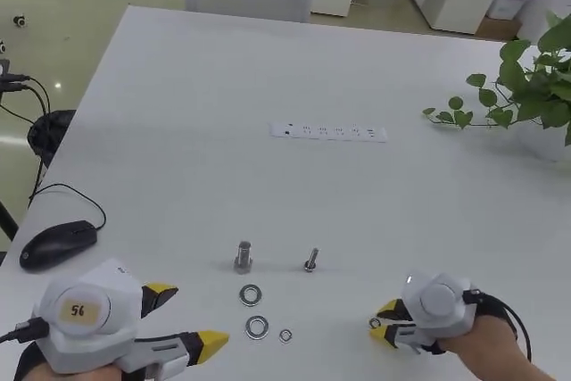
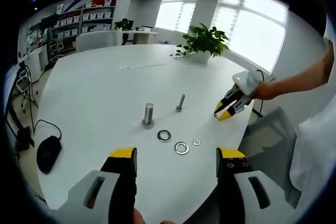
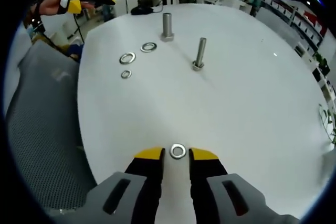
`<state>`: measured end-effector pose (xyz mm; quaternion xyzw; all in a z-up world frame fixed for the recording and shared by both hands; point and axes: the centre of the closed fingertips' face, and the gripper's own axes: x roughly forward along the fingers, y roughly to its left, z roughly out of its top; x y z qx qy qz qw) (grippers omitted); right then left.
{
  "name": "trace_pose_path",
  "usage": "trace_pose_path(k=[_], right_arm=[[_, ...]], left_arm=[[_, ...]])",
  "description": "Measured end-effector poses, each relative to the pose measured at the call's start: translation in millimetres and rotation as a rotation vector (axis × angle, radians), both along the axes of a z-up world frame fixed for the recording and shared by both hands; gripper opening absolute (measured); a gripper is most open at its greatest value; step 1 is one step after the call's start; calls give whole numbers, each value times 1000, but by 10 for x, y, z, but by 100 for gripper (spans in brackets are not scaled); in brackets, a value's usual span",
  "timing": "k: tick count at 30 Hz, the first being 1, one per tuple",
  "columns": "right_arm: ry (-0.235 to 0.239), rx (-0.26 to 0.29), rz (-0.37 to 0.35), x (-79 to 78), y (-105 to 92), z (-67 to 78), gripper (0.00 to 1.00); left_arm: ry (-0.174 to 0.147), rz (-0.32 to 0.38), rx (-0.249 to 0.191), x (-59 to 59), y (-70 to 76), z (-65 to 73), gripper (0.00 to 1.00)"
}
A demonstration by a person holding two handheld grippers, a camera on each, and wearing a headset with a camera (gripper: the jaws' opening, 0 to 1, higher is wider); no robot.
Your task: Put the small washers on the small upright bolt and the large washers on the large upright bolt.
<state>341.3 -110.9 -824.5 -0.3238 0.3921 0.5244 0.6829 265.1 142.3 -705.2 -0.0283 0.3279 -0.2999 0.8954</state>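
Though open, right claw (image 3: 177,155) around small washer (image 3: 172,151)

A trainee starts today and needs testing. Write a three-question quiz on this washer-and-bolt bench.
1. True or false: the large bolt and the small bolt each already carry a washer.
2. The right tongs straddle: A) a nut B) a small washer C) a bolt head.
3. How many washers lie flat on the table in all?
Key: 1 false; 2 B; 3 four.
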Motion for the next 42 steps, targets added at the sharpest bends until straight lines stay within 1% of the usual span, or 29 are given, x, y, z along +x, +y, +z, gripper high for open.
trace_pose_path(k=[1,4,6,9,12,14,16,18,19,26,30,33,35,39,42], right_arm=[[2,-2,4,0,-2,0,21],[14,-31,75,-2,-5,-3,20],[14,-48,110,-1,-6,-5,20],[9,-58,135,5,-3,-3,15],[13,-50,115,13,-10,4,15],[7,-44,101,4,-8,10,15],[11,-30,60,8,-1,12,14],[26,-5,8,20,12,15,14],[27,3,-2,28,18,17,14],[32,19,-27,35,124,21,14],[36,48,-51,67,239,38,13],[28,59,-56,100,325,93,13],[7,74,-50,168,407,182,13],[-14,87,-44,273,499,287,13],[-34,108,-52,369,564,393,13]], left_arm=[[1,0,-1,-3,-5,-1,61],[4,-7,1,-13,-31,-7,61],[2,-11,0,-14,-46,2,61],[2,-12,2,-11,-50,2,61],[1,-9,1,-7,-53,9,61],[2,-8,1,-8,-54,1,60],[4,-9,2,-7,-61,-3,60],[5,-12,3,-4,-70,-10,60],[5,-13,1,2,-79,-9,60],[-1,-16,-1,53,-108,18,61],[-1,-14,1,52,-94,14,61],[2,-9,3,39,-64,8,61],[4,-4,5,29,-36,2,60],[7,1,8,19,-7,-9,60],[3,5,5,20,-1,4,60]])
